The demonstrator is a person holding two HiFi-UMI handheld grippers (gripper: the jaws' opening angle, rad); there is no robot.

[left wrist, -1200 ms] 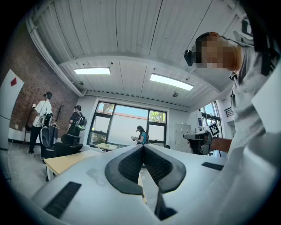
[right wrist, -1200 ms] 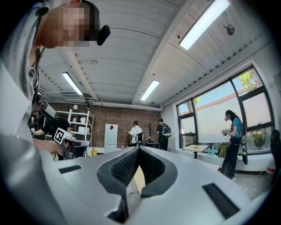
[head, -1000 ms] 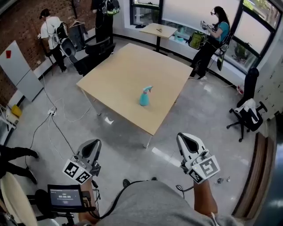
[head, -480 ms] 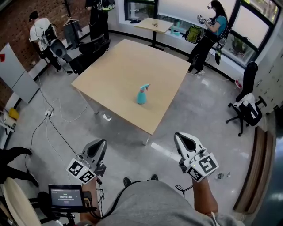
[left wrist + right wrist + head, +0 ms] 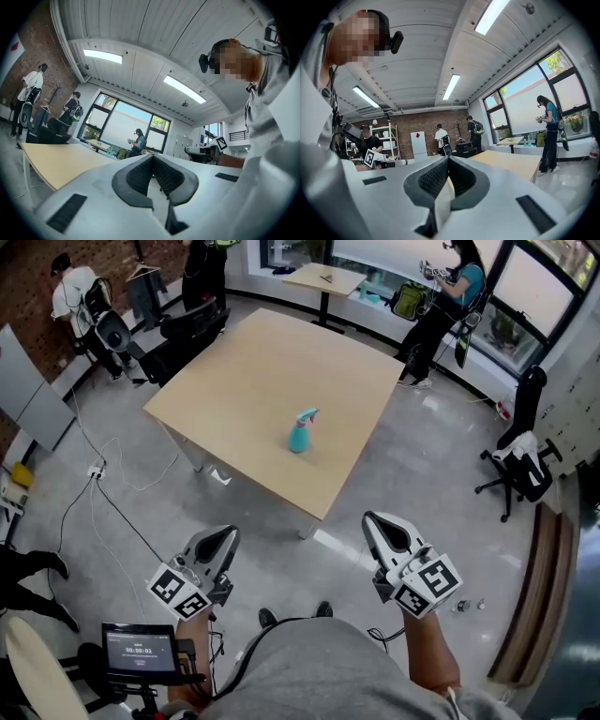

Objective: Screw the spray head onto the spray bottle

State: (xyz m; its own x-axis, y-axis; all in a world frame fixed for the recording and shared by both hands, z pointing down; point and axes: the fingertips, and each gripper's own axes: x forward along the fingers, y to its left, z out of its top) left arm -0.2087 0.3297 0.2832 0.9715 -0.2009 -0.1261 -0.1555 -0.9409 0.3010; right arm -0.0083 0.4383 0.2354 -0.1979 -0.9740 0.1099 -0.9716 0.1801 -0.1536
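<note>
The spray bottle (image 5: 301,432) is blue-green and stands upright on the table (image 5: 244,371), closer to the near corner than to the far one and a bit in from the right edge. Its spray head (image 5: 308,414) sits on top; I cannot tell how tight it is. Nothing else is on that table. Both my tools are well apart from it, out over the grey floor (image 5: 441,456) in front of the near corner. The left tool (image 5: 225,538) has its jaws pressed together with nothing in them. The right tool (image 5: 377,526) is the same: jaws together and empty. A small screen (image 5: 141,651) sits low at my left, and cables (image 5: 103,493) lie on the floor. A black chair (image 5: 520,474) stands off to the right. A person (image 5: 441,296) stands by the windows past the far corner, near a smaller table (image 5: 323,277).
</note>
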